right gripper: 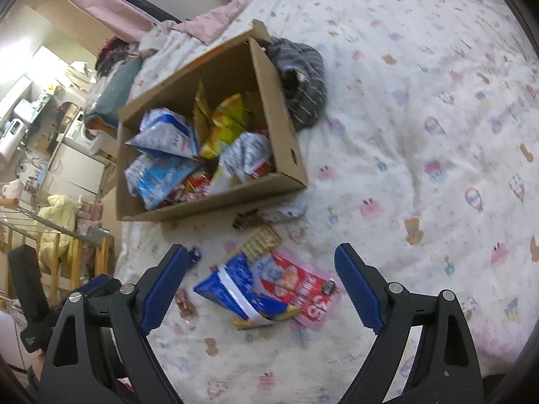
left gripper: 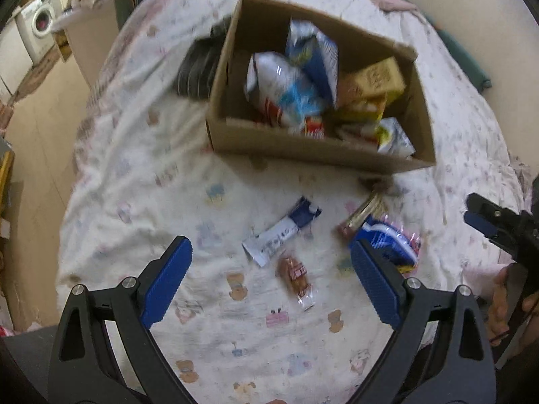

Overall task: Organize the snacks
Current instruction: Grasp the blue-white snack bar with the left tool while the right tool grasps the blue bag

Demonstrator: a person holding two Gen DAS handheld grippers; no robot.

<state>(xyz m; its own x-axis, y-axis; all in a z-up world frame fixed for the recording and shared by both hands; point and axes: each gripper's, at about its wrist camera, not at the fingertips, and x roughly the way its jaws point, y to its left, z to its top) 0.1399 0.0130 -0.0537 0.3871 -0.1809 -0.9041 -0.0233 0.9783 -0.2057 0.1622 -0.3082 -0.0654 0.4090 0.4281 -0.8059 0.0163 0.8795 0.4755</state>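
A cardboard box (left gripper: 303, 153) (right gripper: 209, 205) holding several snack bags stands on a bed with a patterned sheet. In front of it loose snacks lie on the sheet: a white and blue bar wrapper (left gripper: 281, 232), a small brown wrapped snack (left gripper: 296, 277), a blue bag (left gripper: 390, 242) (right gripper: 242, 286) on a red bag (right gripper: 303, 289), and a brown bar (left gripper: 362, 213) (right gripper: 261, 240). My left gripper (left gripper: 269, 262) is open and empty above the small snacks. My right gripper (right gripper: 261, 269) is open and empty over the blue and red bags; it also shows at the right edge of the left wrist view (left gripper: 488, 222).
A dark striped cloth (right gripper: 303, 84) (left gripper: 198, 67) lies against the box's far side. Pink bedding (right gripper: 209, 23) is bunched at the bed's head. The bed's left edge drops to a floor with a washing machine (left gripper: 38, 23) and a wooden rail (right gripper: 50, 245).
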